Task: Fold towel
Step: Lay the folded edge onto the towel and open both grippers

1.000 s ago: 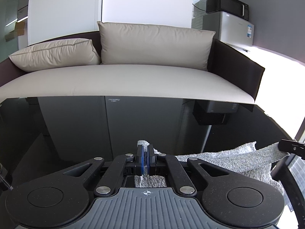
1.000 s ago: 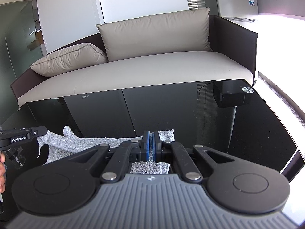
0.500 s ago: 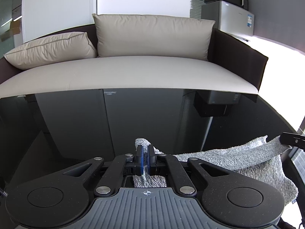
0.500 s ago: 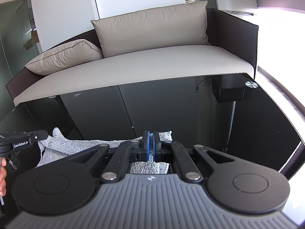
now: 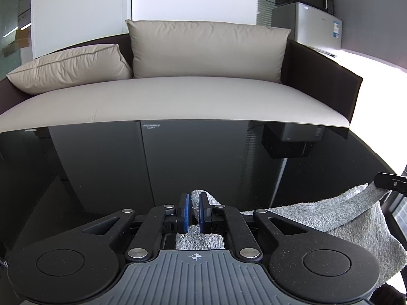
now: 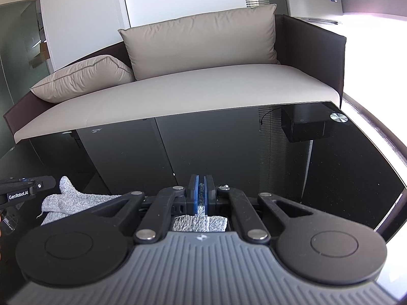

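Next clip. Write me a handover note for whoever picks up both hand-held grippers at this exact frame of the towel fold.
Left hand-held gripper: blue pads slightly apart, a corner of the grey terry towel between them; grip looks slack or releasing.
Right hand-held gripper: shut on the towel's other corner.
Towel: spans between the two grippers, low over the glossy black glass table, its body sagging below the held edge.
Done: both corners picked up and brought forward.
Left: whether a fold is already made cannot be told. Probably lay the held edge down, release the right side, then finish and flatten the fold.
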Action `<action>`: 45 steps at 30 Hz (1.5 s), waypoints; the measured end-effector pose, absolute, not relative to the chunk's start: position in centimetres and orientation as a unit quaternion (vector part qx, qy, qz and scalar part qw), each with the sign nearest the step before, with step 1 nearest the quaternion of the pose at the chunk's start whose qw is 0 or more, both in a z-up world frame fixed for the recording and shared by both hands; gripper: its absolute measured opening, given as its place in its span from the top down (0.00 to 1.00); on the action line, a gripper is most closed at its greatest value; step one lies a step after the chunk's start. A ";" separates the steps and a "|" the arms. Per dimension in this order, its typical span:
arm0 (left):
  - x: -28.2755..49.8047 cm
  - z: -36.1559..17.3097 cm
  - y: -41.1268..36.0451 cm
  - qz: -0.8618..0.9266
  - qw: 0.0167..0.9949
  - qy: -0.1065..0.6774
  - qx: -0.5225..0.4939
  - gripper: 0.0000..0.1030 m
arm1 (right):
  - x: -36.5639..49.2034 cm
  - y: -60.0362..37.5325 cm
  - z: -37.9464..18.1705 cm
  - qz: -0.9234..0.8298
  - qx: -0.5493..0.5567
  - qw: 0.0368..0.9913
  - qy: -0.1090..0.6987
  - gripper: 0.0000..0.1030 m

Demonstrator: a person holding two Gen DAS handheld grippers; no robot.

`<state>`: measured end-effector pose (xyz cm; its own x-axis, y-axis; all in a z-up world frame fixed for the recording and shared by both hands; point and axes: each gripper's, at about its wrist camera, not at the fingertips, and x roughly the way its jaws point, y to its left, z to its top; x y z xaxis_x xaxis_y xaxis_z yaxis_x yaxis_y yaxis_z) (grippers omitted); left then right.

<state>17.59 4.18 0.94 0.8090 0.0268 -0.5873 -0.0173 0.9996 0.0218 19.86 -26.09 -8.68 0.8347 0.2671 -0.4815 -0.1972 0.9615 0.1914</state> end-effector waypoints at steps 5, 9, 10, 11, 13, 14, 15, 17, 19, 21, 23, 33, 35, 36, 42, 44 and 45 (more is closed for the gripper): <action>16.7 0.7 3.4 -0.022 0.944 0.327 0.023 0.93 | 19.8 -25.9 -8.7 0.127 0.063 0.955 0.261 0.96; 15.8 0.2 2.2 -0.046 0.940 0.337 0.039 0.93 | 19.8 -25.8 -8.7 0.131 0.059 0.955 0.261 0.91; 15.6 0.1 2.0 -0.050 0.939 0.337 0.041 0.93 | 19.8 -25.7 -8.7 0.132 0.058 0.954 0.261 0.86; 15.5 0.1 1.8 -0.053 0.939 0.338 0.042 0.93 | 19.8 -25.7 -8.7 0.133 0.057 0.954 0.261 0.82; 15.2 0.1 1.5 -0.057 0.938 0.340 0.044 0.93 | 19.8 -25.6 -8.6 0.135 0.056 0.954 0.262 0.74; 15.1 -0.1 1.1 -0.061 0.937 0.341 0.044 0.93 | 19.8 -25.6 -8.6 0.136 0.055 0.954 0.262 0.74; 14.9 0.0 0.8 -0.069 0.936 0.343 0.042 0.93 | 19.8 -25.6 -8.6 0.137 0.054 0.954 0.262 0.74; 14.8 0.0 0.4 -0.084 0.934 0.345 0.037 0.93 | 19.8 -25.5 -8.6 0.139 0.052 0.954 0.262 0.74; 14.9 -0.2 -0.1 -0.098 0.932 0.349 0.033 0.93 | 19.8 -25.4 -8.6 0.141 0.050 0.953 0.262 0.74; 14.9 -0.5 -0.8 -0.113 0.928 0.353 0.034 0.93 | 19.8 -25.4 -8.6 0.143 0.048 0.953 0.262 0.74; 15.0 -0.8 -1.5 -0.124 0.926 0.356 0.039 0.93 | 19.8 -25.3 -8.6 0.145 0.047 0.953 0.262 0.73; 16.5 -1.4 -2.3 -0.121 0.927 0.353 0.037 0.93 | 20.0 -25.8 -8.8 0.141 0.052 0.952 0.268 0.72; 16.9 -1.5 -2.3 -0.117 0.928 0.351 0.036 0.93 | 20.0 -25.9 -8.9 0.141 0.053 0.951 0.269 0.72; 17.1 -1.5 -2.3 -0.116 0.929 0.350 0.035 0.93 | 20.0 -25.9 -9.0 0.141 0.053 0.951 0.270 0.72; 18.1 -1.4 -2.2 -0.111 0.931 0.347 0.031 0.93 | 19.9 -26.1 -9.0 0.147 0.057 0.949 0.274 0.72; 18.1 -1.3 -2.3 -0.113 0.930 0.349 0.033 0.93 | 19.8 -26.0 -9.0 0.161 0.053 0.946 0.276 0.72; 18.0 -1.2 -2.3 -0.114 0.930 0.348 0.033 0.93 | 19.8 -25.9 -9.0 0.170 0.050 0.945 0.276 0.72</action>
<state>18.00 -2.33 -1.20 0.7321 -0.1885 -0.6546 0.2350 0.9718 -0.0171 19.78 -25.91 -8.97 0.7892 0.3491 -0.5053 -0.2939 0.9371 0.1884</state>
